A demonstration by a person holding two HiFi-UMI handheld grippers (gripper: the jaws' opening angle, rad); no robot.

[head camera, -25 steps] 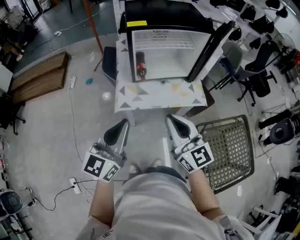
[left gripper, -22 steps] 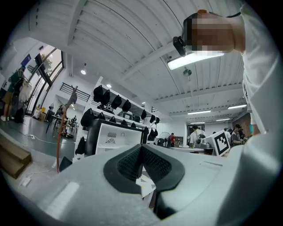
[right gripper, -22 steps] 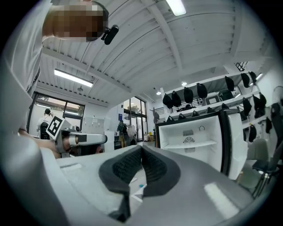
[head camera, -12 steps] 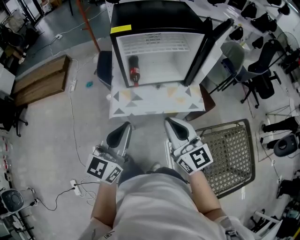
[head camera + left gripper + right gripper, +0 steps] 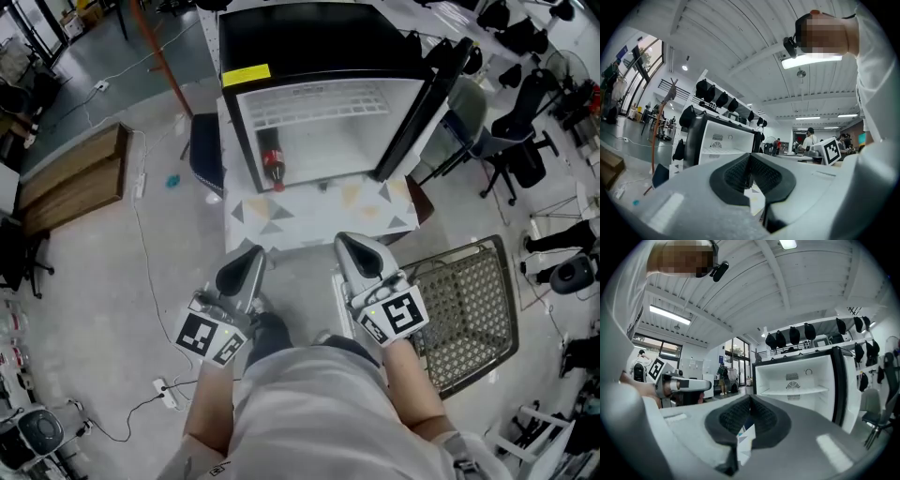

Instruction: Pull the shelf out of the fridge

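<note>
Biggest thing ahead of you is the black fridge, sitting on a low table with a triangle-pattern top. Its door is swung wide open on your right side. Inside is white. The shelf is still in the fridge, a white wire one spanning the full width of the upper part of the cavity, level, nothing on it. The right gripper view shows it the same way, seated across the interior below the rear vent. On the floor to your right lies a dark wire basket, well apart from the fridge. A wooden crate lies far left on the floor. You stand back from the table, both grippers held low in front of your body, pointing toward the fridge and touching nothing. Your left gripper is clenched, pads pressed together, nothing between them. Your right gripper is likewise closed tight and empty, its tip near the table's front edge but clear of it. Smallest item: a cola bottle with a red label, standing on the fridge floor at the left wall, below the shelf.
</note>
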